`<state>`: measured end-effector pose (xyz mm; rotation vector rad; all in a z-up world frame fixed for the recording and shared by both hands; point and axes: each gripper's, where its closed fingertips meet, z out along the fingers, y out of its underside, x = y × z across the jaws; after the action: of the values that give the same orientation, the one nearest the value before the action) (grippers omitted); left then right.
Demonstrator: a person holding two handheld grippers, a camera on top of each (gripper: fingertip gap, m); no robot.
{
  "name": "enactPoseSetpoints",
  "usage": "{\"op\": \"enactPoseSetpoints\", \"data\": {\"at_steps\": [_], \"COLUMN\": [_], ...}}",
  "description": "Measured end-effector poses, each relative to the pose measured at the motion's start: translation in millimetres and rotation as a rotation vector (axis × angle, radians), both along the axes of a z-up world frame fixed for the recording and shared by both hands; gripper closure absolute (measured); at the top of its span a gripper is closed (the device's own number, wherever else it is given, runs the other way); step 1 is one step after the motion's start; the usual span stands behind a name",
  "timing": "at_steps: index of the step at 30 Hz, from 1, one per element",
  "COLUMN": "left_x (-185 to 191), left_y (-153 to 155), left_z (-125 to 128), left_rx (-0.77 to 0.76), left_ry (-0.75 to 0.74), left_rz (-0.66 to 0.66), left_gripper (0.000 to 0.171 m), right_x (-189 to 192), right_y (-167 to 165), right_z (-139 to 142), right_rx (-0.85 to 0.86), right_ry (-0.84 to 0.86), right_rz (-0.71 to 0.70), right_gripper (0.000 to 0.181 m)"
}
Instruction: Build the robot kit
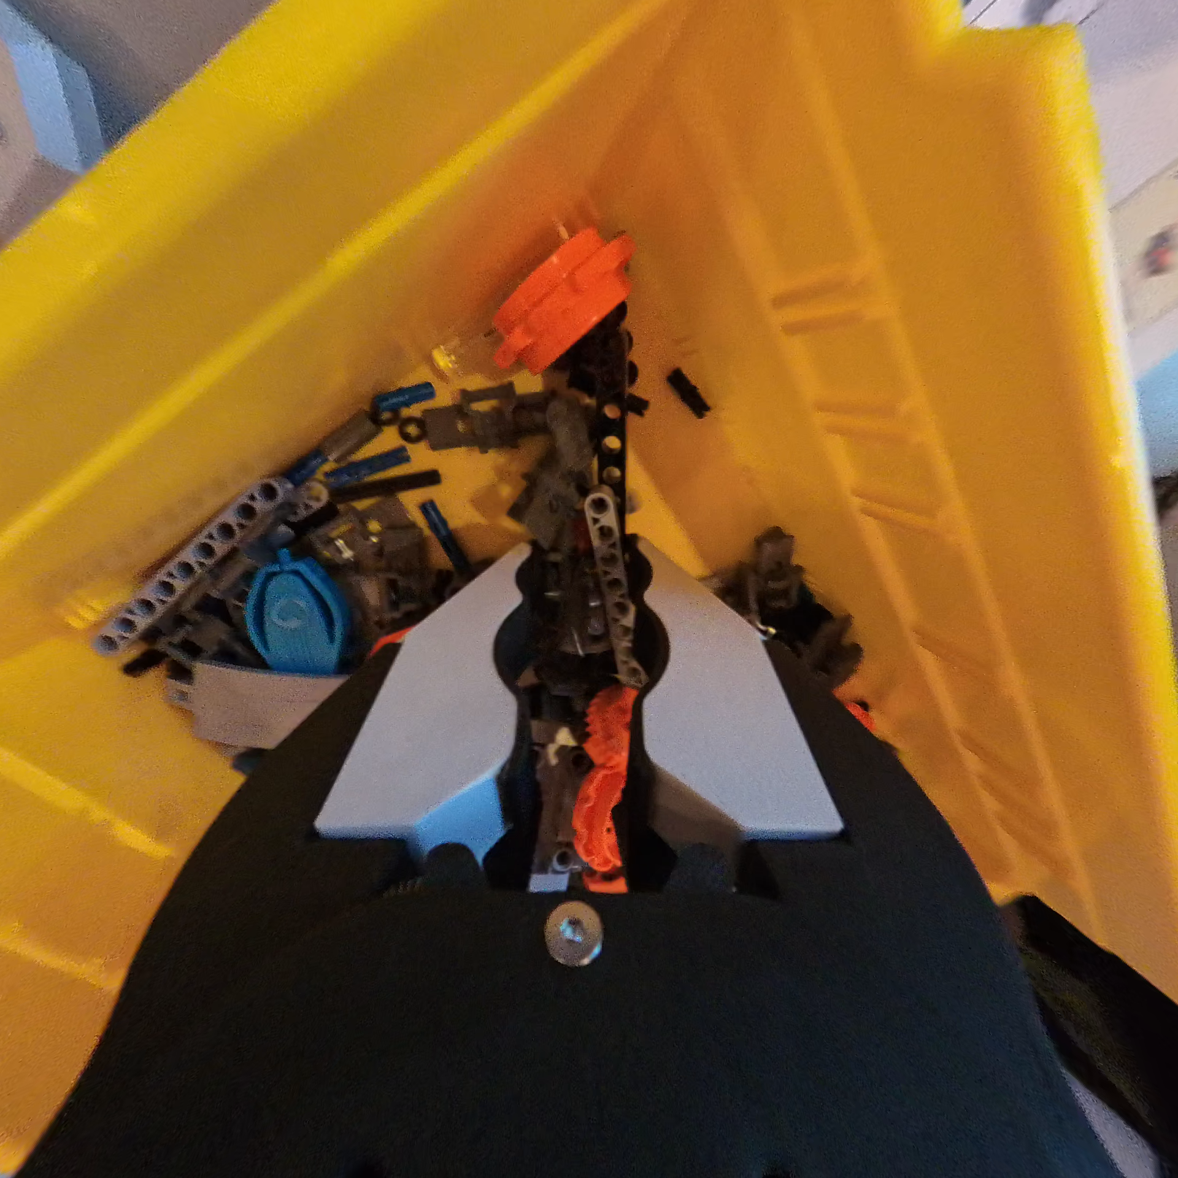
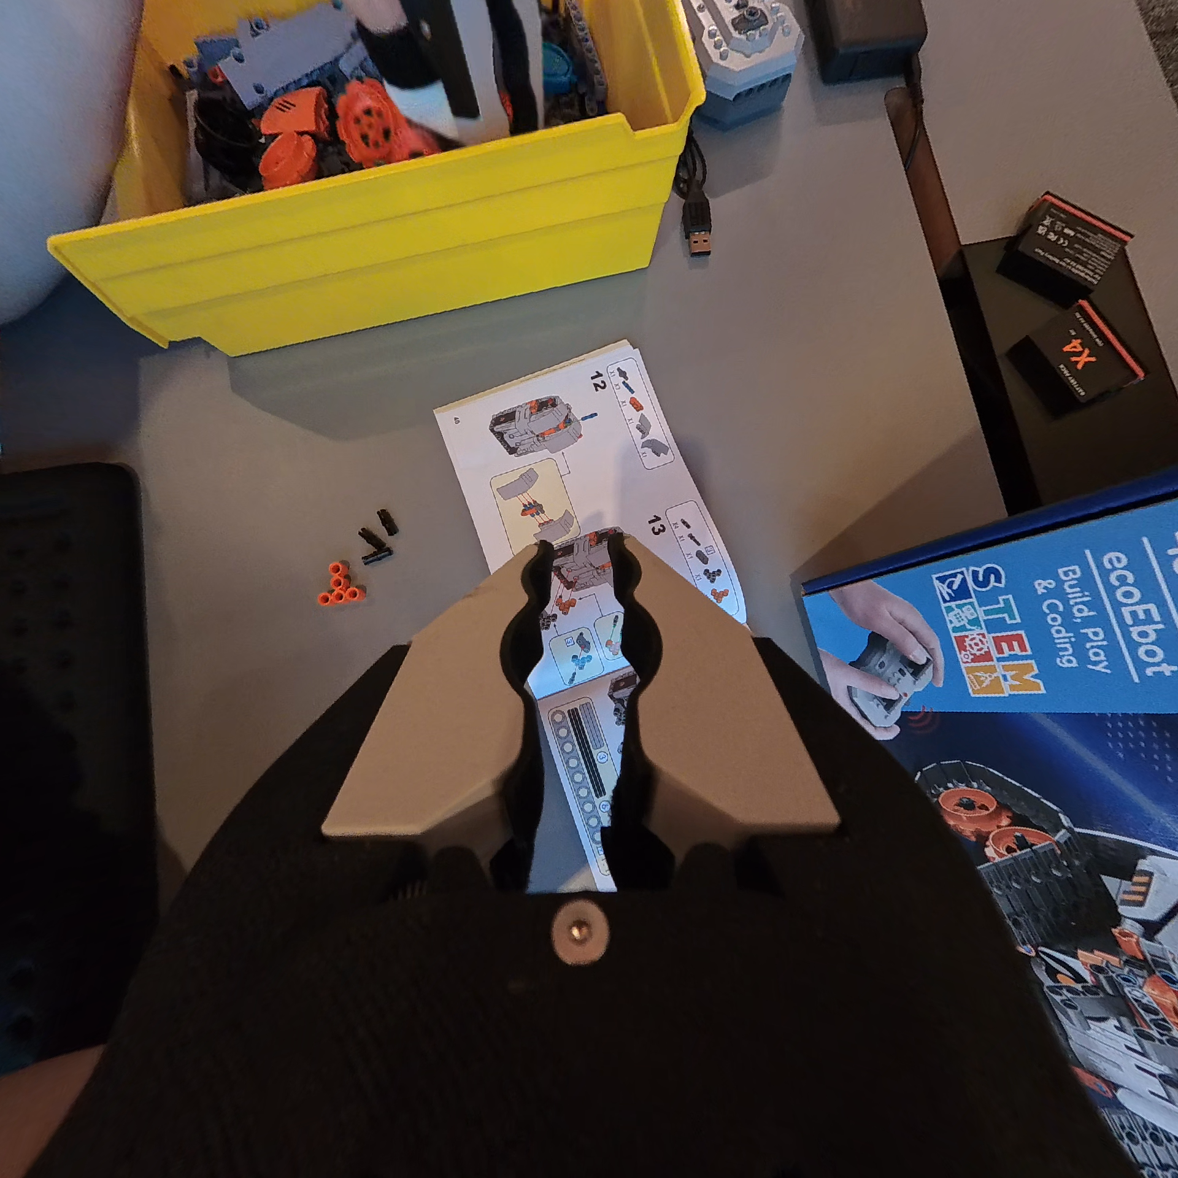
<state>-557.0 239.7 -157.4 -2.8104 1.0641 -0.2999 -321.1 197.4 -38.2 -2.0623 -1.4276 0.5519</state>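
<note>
My left gripper (image 1: 583, 554) is inside a yellow bin (image 1: 319, 223), low over a pile of building parts. Its jaws stand a narrow gap apart. A thin grey beam (image 1: 609, 574) and a black holed beam (image 1: 613, 433) show in and beyond the gap; I cannot tell if the pads touch them. An orange wheel (image 1: 564, 299) leans in the bin's corner. My right gripper (image 2: 580, 542) hovers over an open instruction booklet (image 2: 548, 446) on the grey table, jaws slightly apart and empty. The left gripper (image 2: 459, 57) also shows far off in the bin (image 2: 382, 255).
Several orange bushes (image 2: 341, 583) and black pins (image 2: 379, 538) lie left of the booklet. A blue kit box (image 2: 1020, 701) is at the right, two black battery packs (image 2: 1064, 248) beyond it. A USB cable (image 2: 698, 217), a grey hub (image 2: 746, 51) and a black mat (image 2: 64, 701) surround the bin. The grippers' ends are close to 25 cm from one another. My left gripper's tips are some 15 cm from the grey hub (image 2: 746, 51).
</note>
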Motion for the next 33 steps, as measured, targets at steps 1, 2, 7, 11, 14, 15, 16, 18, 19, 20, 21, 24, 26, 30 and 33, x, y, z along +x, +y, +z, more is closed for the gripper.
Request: {"op": "enactPoseSetpoints", "data": {"at_steps": [1,2,7,11,14,15,16,18,19,20,21,24,26,30,33], "left_x": [0,-2,-14,-30,-38,-35,-28,-3,11,22,28,38,37,35,40], "left_y": [-3,-4,-4,12,15,19,23,25,23,19,15,15,12,0,-6], "left_z": [3,5,13,14,14,20,28,49,58,62,63,57,49,41,40], "left_rx": [-0.026,-0.042,-0.069,0.008,0.033,0.061,0.088,0.141,0.17,0.193,0.224,0.319,0.31,0.359,0.396], "left_ry": [-0.034,-0.054,-0.091,-0.035,-0.003,-0.027,-0.071,-0.205,-0.265,-0.288,-0.285,-0.273,-0.271,-0.236,-0.173], "left_rz": [0.019,0.042,0.141,0.22,0.242,0.251,0.255,0.199,0.131,0.048,-0.031,-0.177,-0.232,-0.375,-0.537], "left_gripper": [0.153,0.154,0.156,0.156,0.152,0.151,0.148,0.148,0.154,0.159,0.157,0.151,0.14,0.139,0.138], "right_x": [-1,-1,-2,-1,-2,-2,-2,-3,-3,-3,-3,-2,-3,0,0], "right_y": [0,0,-1,0,1,1,0,0,0,0,0,-1,-1,-2,0], "right_z": [-1,-2,-5,-6,-6,-5,-5,-6,-6,-7,-7,-6,-5,-5,-3], "right_rx": [-0.003,-0.005,-0.01,-0.012,-0.011,-0.01,-0.01,-0.01,-0.01,-0.012,-0.013,-0.013,-0.012,-0.011,-0.016], "right_ry": [-0.003,-0.006,-0.015,-0.018,-0.015,-0.015,-0.014,-0.018,-0.019,-0.019,-0.018,-0.015,-0.011,-0.011,0.008], "right_rz": [0.002,0.003,0.008,0.004,0.002,0.002,0.003,0.006,0.008,0.009,0.01,0.01,0.015,0.019,0.016], "right_gripper": [0.163,0.163,0.163,0.163,0.164,0.164,0.164,0.163,0.163,0.163,0.163,0.163,0.164,0.164,0.164]}}
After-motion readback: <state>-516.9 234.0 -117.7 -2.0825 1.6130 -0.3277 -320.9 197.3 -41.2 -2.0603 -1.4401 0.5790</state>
